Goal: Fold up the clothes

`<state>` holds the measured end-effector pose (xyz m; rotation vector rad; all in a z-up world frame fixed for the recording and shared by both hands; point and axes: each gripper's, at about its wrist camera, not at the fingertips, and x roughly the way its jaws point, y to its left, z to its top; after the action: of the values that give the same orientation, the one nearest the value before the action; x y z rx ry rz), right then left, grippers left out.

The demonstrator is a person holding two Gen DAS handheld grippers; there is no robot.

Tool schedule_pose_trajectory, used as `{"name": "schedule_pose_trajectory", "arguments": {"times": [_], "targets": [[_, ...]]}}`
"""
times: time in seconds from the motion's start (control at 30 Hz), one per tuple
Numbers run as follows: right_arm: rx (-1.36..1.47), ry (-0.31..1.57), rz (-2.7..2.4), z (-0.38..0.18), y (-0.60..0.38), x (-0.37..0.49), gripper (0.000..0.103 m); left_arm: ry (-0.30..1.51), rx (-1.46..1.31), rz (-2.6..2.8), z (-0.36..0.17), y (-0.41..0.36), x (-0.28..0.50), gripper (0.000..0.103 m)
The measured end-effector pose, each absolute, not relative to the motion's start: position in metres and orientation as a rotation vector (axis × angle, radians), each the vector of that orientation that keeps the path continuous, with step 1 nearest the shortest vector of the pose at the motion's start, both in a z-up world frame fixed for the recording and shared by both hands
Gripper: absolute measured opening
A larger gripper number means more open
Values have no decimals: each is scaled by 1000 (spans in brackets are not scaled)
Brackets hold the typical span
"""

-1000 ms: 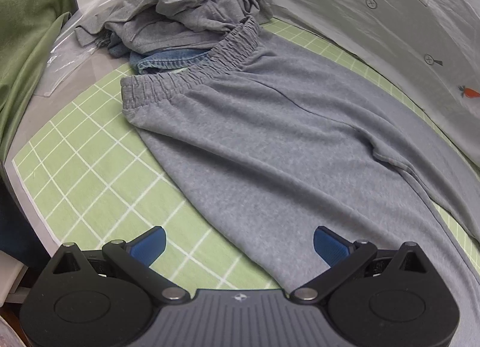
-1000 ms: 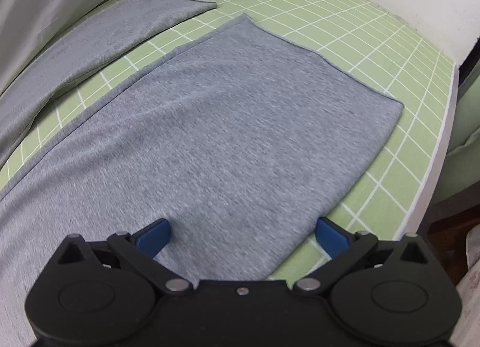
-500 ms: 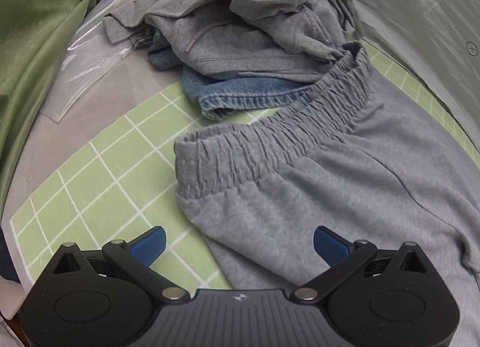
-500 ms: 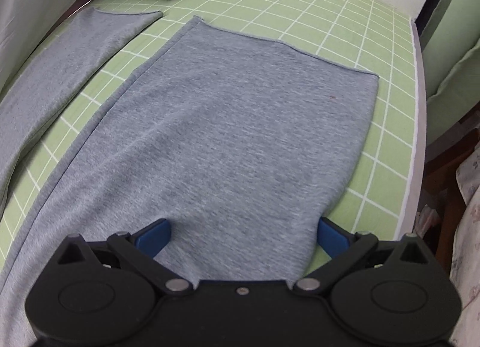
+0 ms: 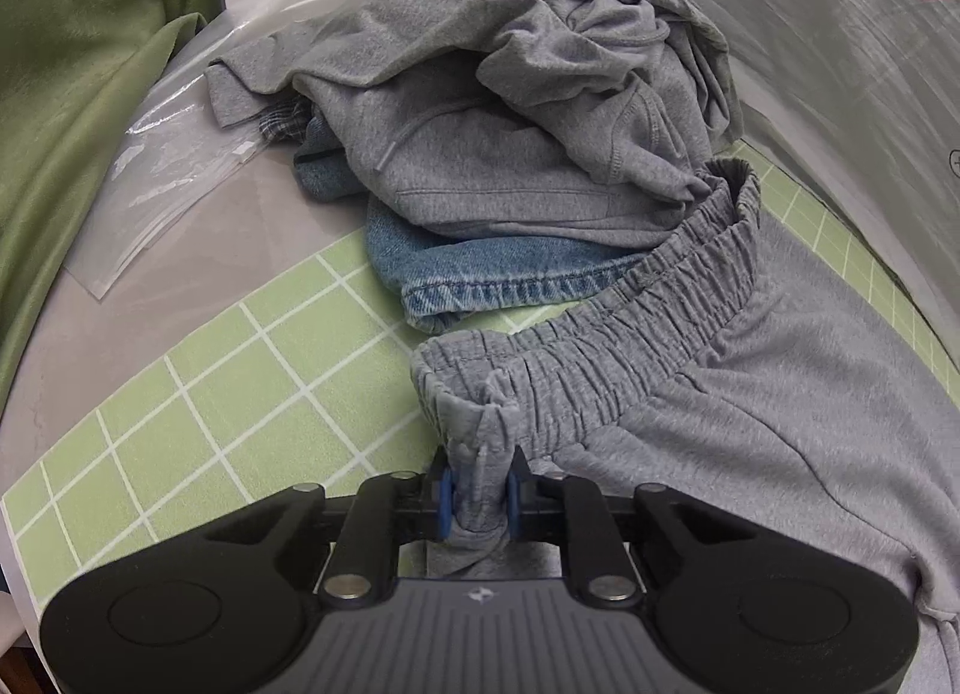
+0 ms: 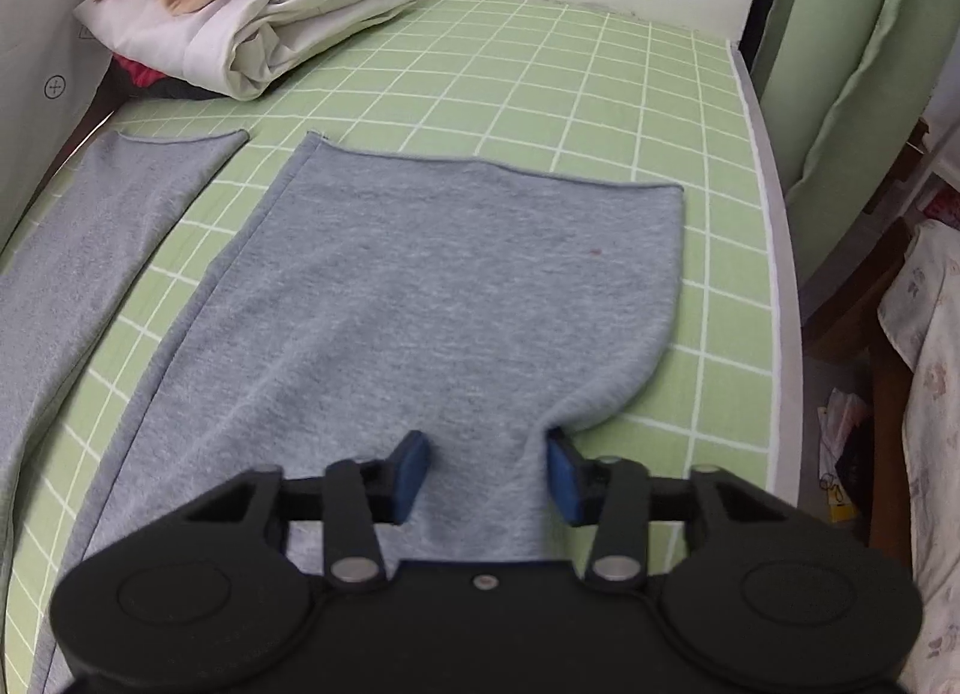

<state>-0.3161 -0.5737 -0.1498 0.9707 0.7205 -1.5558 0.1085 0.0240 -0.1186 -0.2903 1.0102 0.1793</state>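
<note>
On the bench, left hand-held gripper (image 5: 478,499) pinches the sweatpants (image 5: 750,424) waistband, right hand-held gripper (image 6: 487,475) half-spread around a leg edge; next, clamp, fold.

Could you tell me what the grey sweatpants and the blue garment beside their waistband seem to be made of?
The grey sweatpants look like soft heathered jersey or fleece knit: matte, speckled, with a gathered elastic waistband, which the left gripper pinches. The blue garment looks like faded denim: visible weave and a stitched hem. Fibre content cannot be told.
</note>
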Motion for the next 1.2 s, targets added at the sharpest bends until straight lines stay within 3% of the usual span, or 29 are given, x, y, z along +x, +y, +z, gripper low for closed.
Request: {"name": "schedule_pose_trajectory", "arguments": {"times": [0.03,0.07,0.3,0.7,1.2], "targets": [[977,715,-1543,-149,-577,-320,6,1009,-310,186,-118,25,105,16],[1009,690,-1526,-149,-580,-327,4,1006,-327,193,-116,27,100,15],[1076,540,-1461,-136,-585,-370,4,939,-360,203,-89,29,53,11],[991,281,-1333,-50,-606,-426,3,780,-397,278,-5,35,-51,10],[830,191,-1213,-13,-662,-347,3,704,-450,291,16,2,0,9]]}}
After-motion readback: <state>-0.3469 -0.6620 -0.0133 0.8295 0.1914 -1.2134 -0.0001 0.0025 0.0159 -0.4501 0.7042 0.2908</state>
